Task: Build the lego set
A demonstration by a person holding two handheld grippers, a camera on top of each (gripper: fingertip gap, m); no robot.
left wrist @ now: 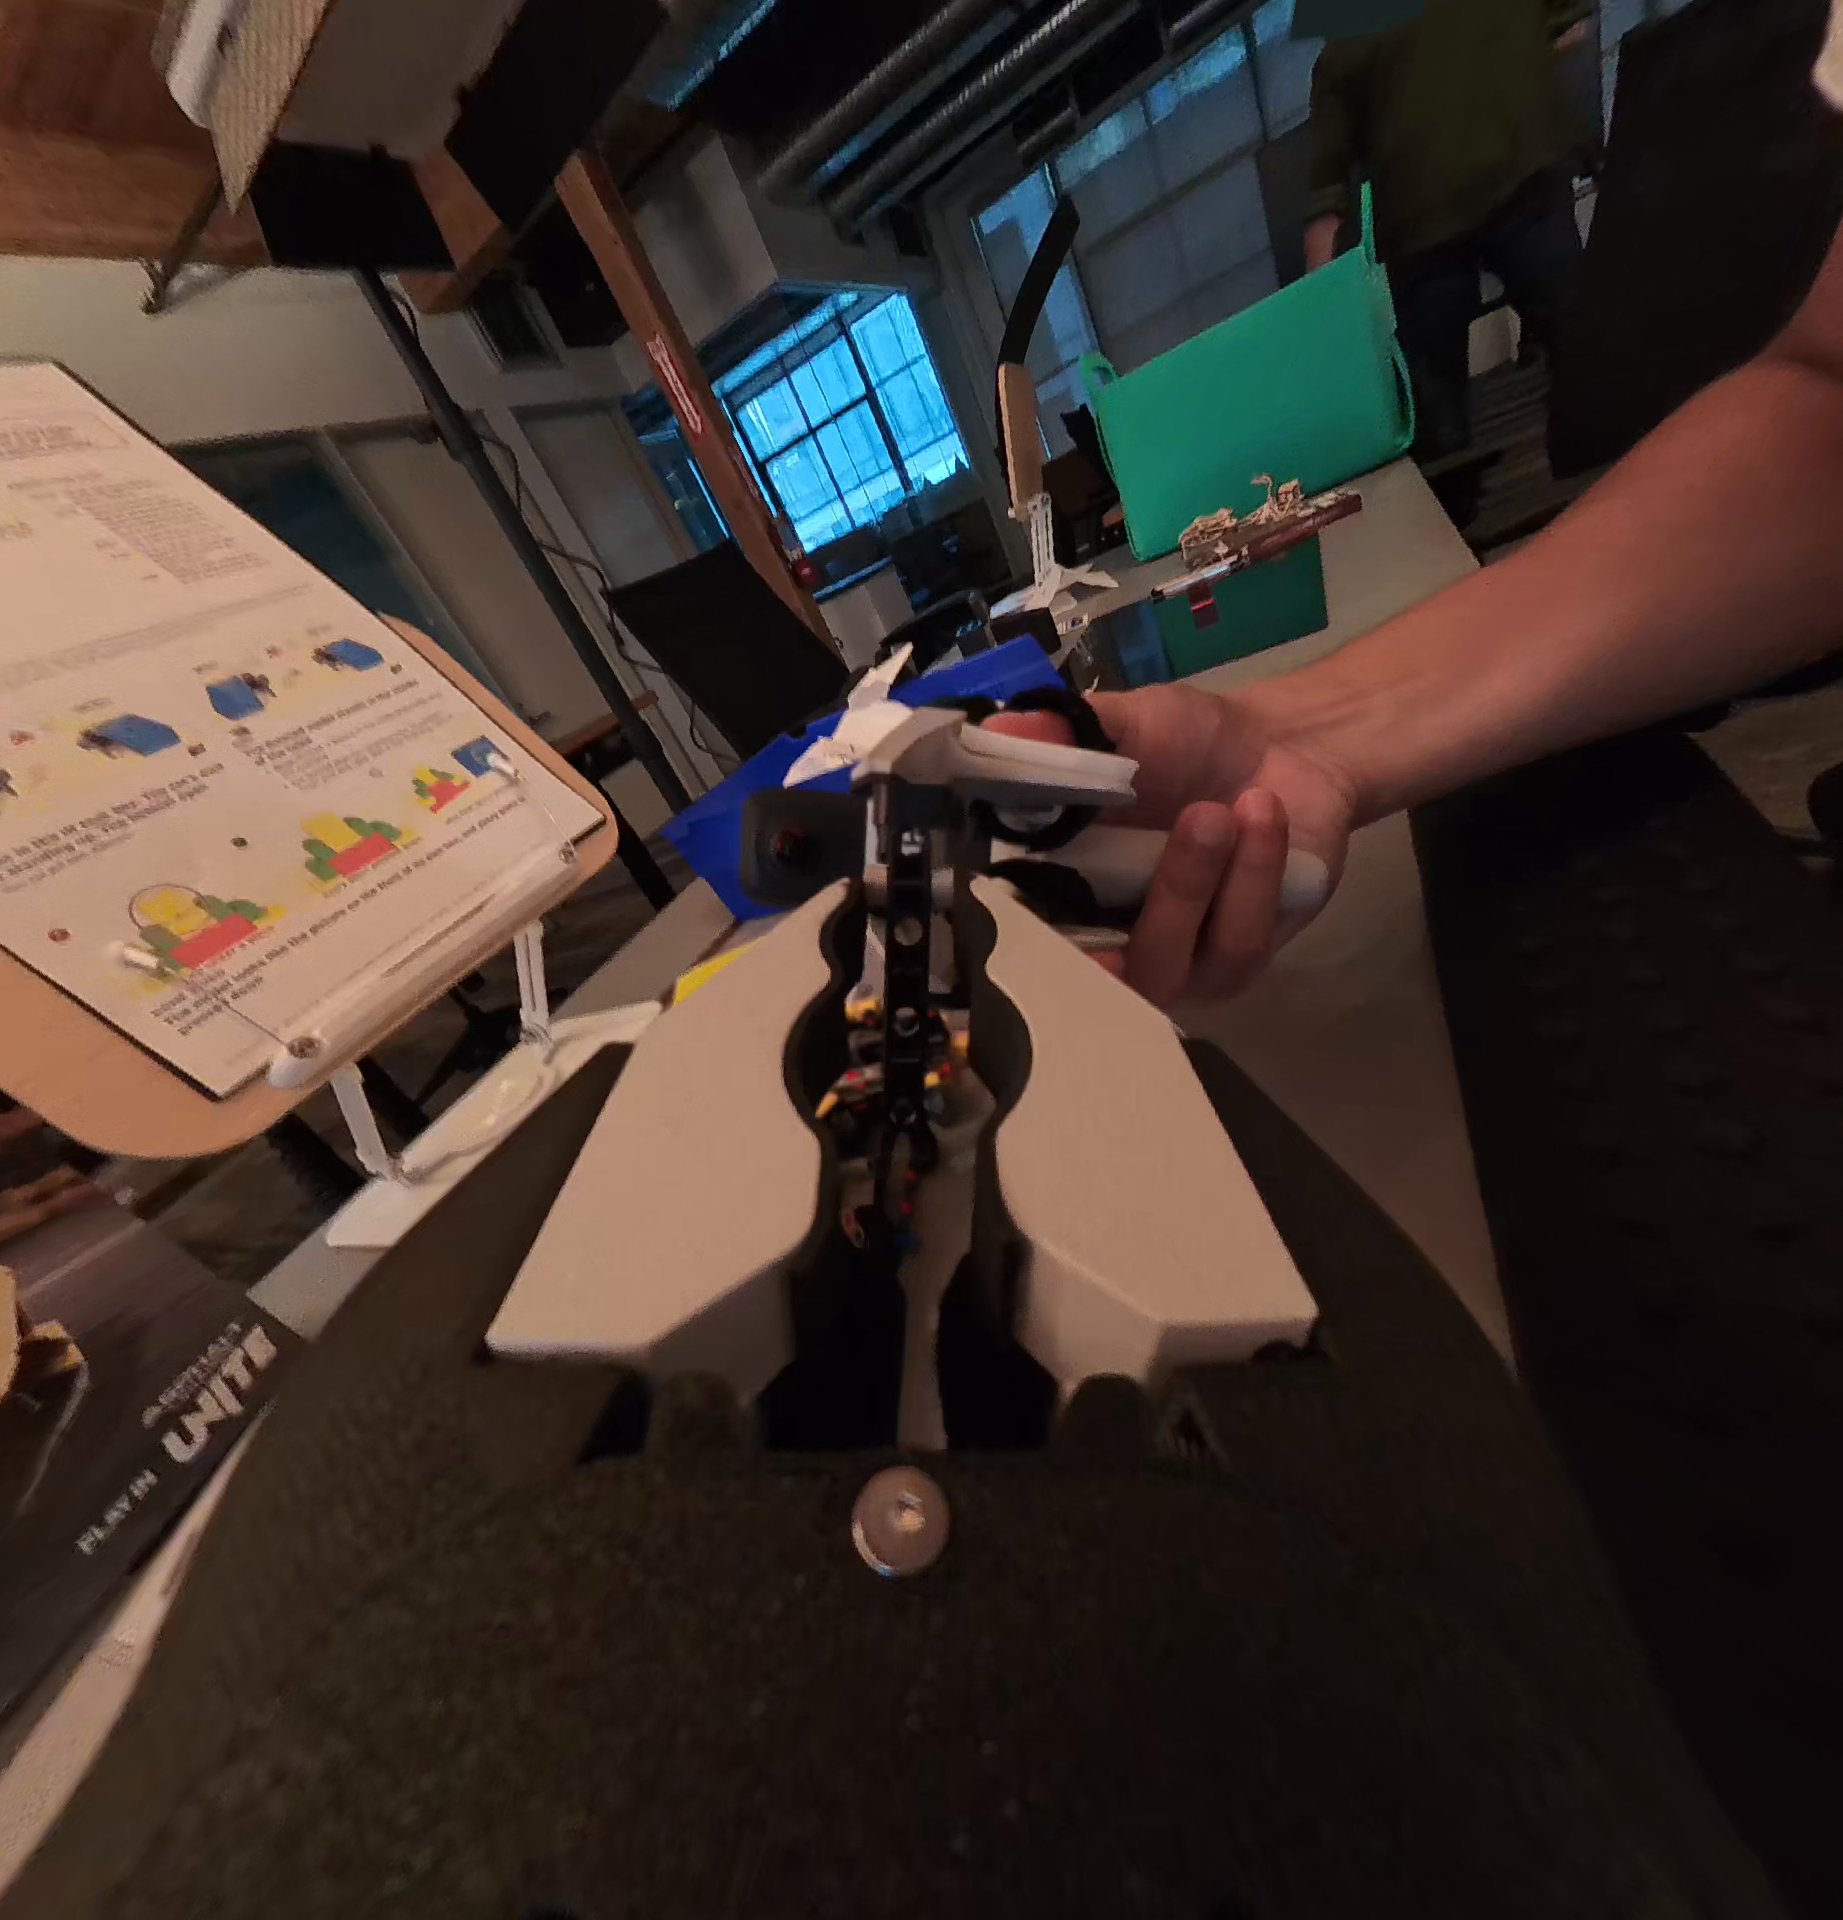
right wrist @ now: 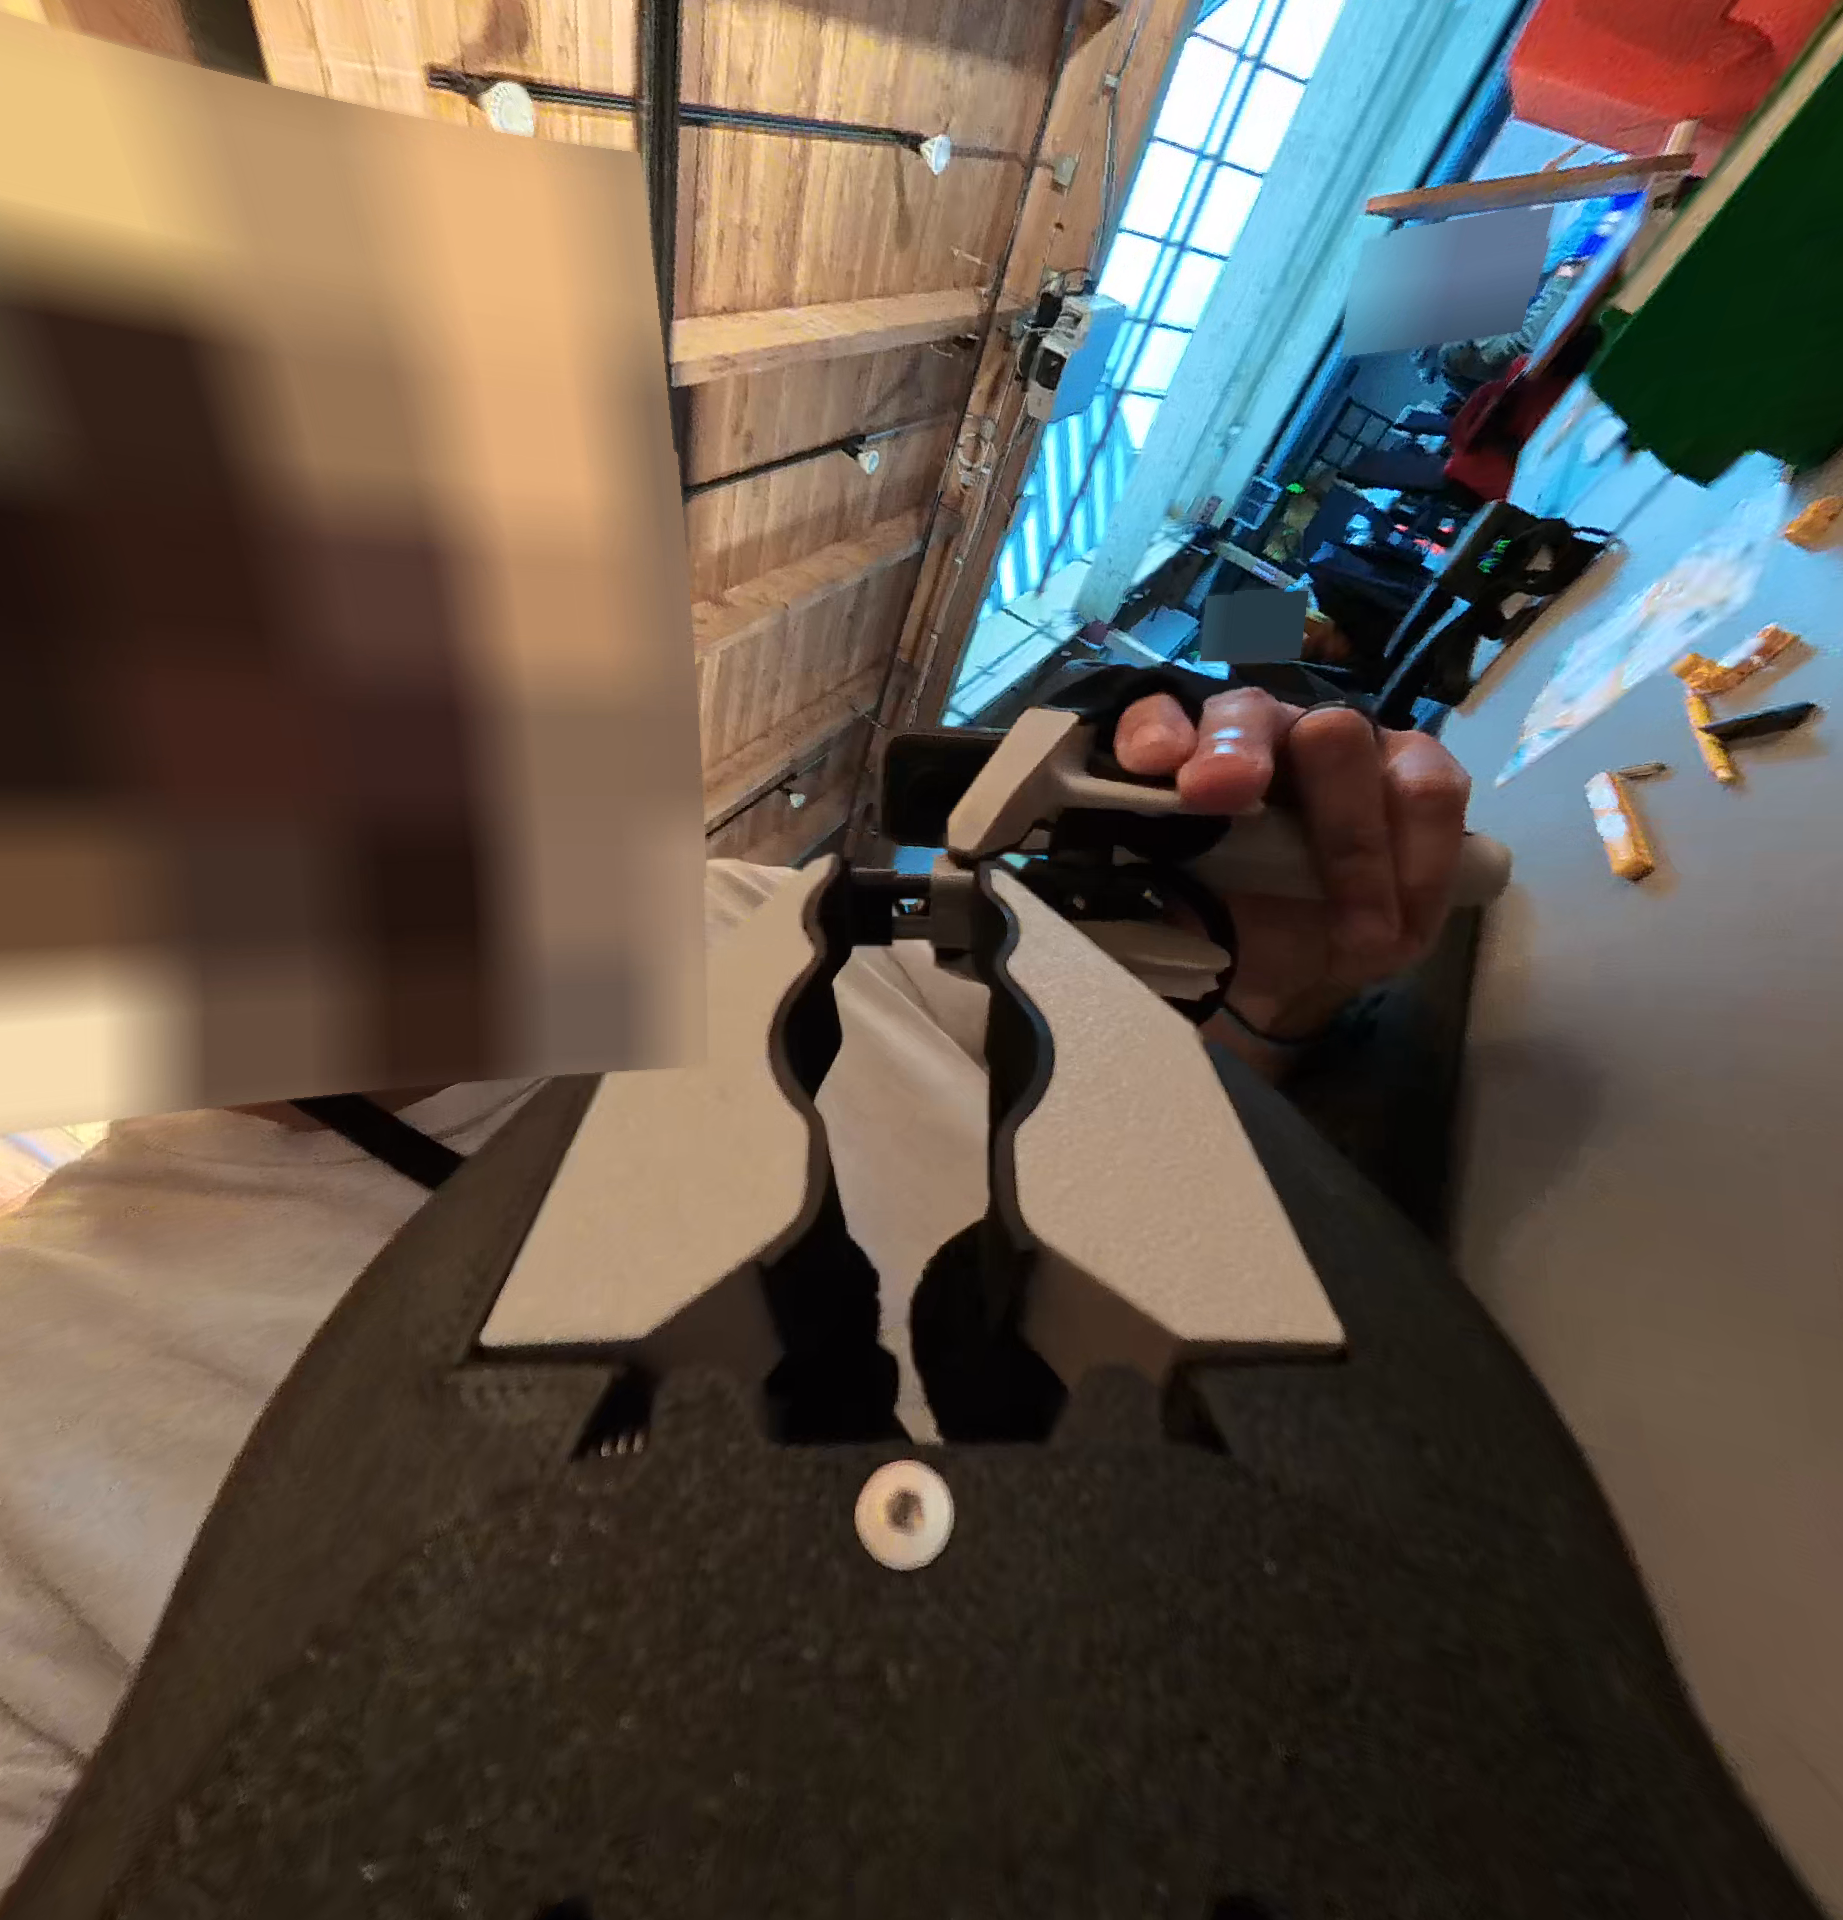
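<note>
Item: your left gripper [left wrist: 906, 904], fingers pinching narrowly on a black perforated lego beam [left wrist: 904, 997] that is standing upright between them, with small yellow and dark lego pieces [left wrist: 855, 1081] showing in the gap behind. Item: your right gripper [right wrist: 912, 914], fingers closing narrowly on a small dark and grey lego part [right wrist: 901, 902] at their tips. You are holding both tools raised, facing each other, tips meeting. Surface: a grey table [left wrist: 1343, 1049] is lying below, carrying a blue bin [left wrist: 761, 831], a green bag [left wrist: 1249, 436] farther back, and a tilted instruction board [left wrist: 221, 727] on white legs to the left. Room: paned windows [left wrist: 844, 416], wooden ceiling beams. Pose: your right hand [left wrist: 1218, 821] is wrapping its handle, forearm reaching in from the right; your left hand [right wrist: 1343, 821] is gripping likewise.
</note>
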